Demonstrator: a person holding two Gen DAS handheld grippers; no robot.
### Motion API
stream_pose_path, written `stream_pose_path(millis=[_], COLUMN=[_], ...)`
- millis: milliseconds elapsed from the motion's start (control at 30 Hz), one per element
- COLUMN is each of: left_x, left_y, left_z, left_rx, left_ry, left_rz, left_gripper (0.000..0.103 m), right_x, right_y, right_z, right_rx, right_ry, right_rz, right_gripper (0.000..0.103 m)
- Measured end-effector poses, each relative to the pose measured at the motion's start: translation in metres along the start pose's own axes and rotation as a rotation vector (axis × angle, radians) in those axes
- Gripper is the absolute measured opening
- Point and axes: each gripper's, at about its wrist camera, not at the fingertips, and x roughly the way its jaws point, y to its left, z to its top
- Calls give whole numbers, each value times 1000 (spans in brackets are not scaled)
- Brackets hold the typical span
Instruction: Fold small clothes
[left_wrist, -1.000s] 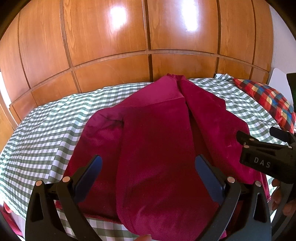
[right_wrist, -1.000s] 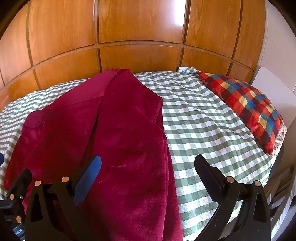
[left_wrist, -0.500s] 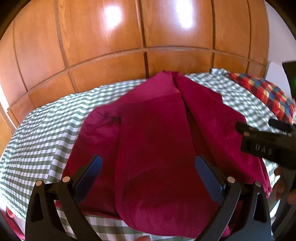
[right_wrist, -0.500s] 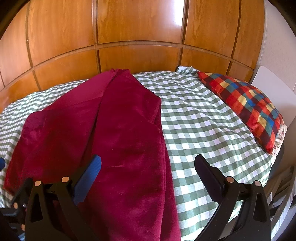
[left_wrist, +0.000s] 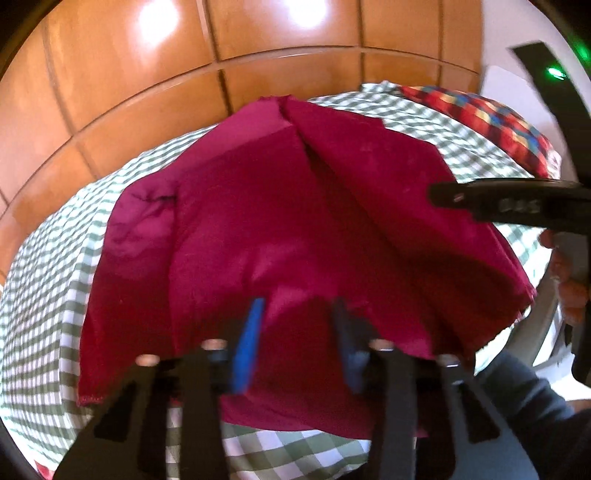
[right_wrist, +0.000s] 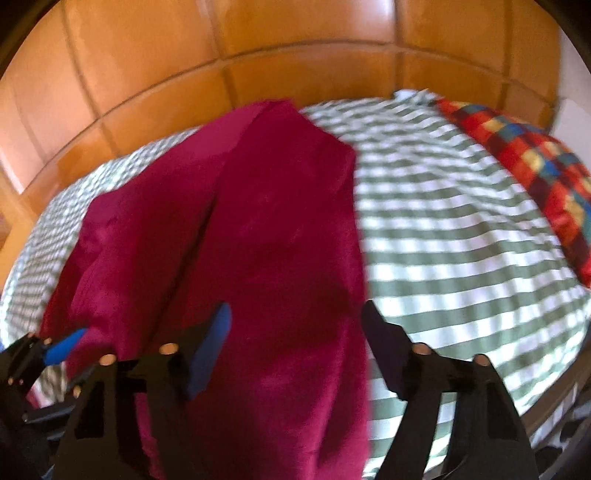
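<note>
While both wrist views were motion-blurred, the dark red garment (left_wrist: 280, 229) lay spread on the green-and-white checked bedsheet (left_wrist: 44, 280), its far end up against the wooden headboard (left_wrist: 155, 88) and its near hem at the bed's front edge. 2 side flaps were folded inward, meeting along a crease running down the middle; in the right wrist view the garment (right_wrist: 266, 236) filled the left half of the bed.

The left gripper (left_wrist: 297, 325) sat low over the near hem, its 2 fingers drawn in close with a fold of red cloth bunched between them; the blue pad (left_wrist: 248, 343) on its left finger touched the fabric. Blur kept me from telling for sure whether the cloth was really pinched.

The right gripper (right_wrist: 295, 347) hung over the garment's right edge, fingers spread partway with red fabric below the gap, its right finger (right_wrist: 384, 347) over the line where cloth met the sheet (right_wrist: 461, 229). Not gripping anything as far as visible.

In the left wrist view the right gripper showed from the side at the right edge as a black body, with a hand (left_wrist: 569, 280) behind it. In the right wrist view the left gripper showed at lower left. A red multicolour checked pillow (right_wrist: 535, 162) lay at the bed's far right, well apart from the garment.
</note>
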Motion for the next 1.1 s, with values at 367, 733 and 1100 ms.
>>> stream_pose_path(millis=[367, 733, 1100], left_x=[-55, -57, 36], left_y=[96, 304, 417], left_z=[28, 79, 125], left_rx=[-283, -635, -759], left_ry=[-160, -263, -27], left_rz=[-170, 198, 498], left_gripper=[2, 0, 11], right_x=[-17, -17, 3], right_y=[-7, -67, 1], right_z=[21, 68, 24], right_rx=[-85, 32, -132], right_ry=[-43, -91, 37], right_rz=[4, -100, -14], right_gripper=[0, 0, 60])
